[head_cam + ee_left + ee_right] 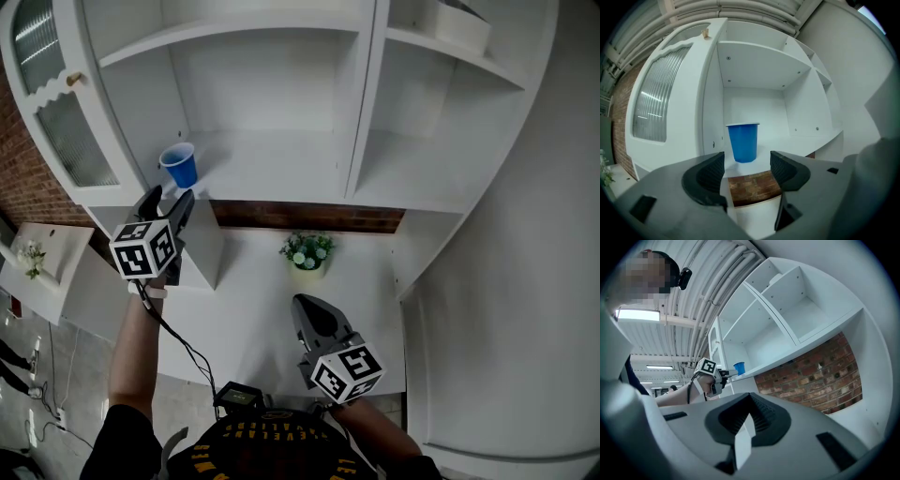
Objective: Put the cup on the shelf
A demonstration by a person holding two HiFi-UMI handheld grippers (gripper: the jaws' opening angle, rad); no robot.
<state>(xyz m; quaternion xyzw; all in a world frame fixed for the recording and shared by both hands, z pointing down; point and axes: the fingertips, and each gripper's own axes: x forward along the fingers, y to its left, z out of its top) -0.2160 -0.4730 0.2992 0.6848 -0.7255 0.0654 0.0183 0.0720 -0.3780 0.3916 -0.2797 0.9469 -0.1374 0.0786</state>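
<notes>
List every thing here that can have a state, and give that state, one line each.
blue cup: upright on the shelf, rim up, not gripped.
left tool: open, jaws apart, the cup beyond them and untouched.
right tool: shut, nothing between its jaws.
cabinet door: swung open.
potted plant: upright on the counter.

- The cup stands on the shelf, at the left end of its left compartment.
- My left gripper is just before the cup, not touching it.
- The plant sits on the counter below, further right.
- My right gripper is before the plant.
</notes>
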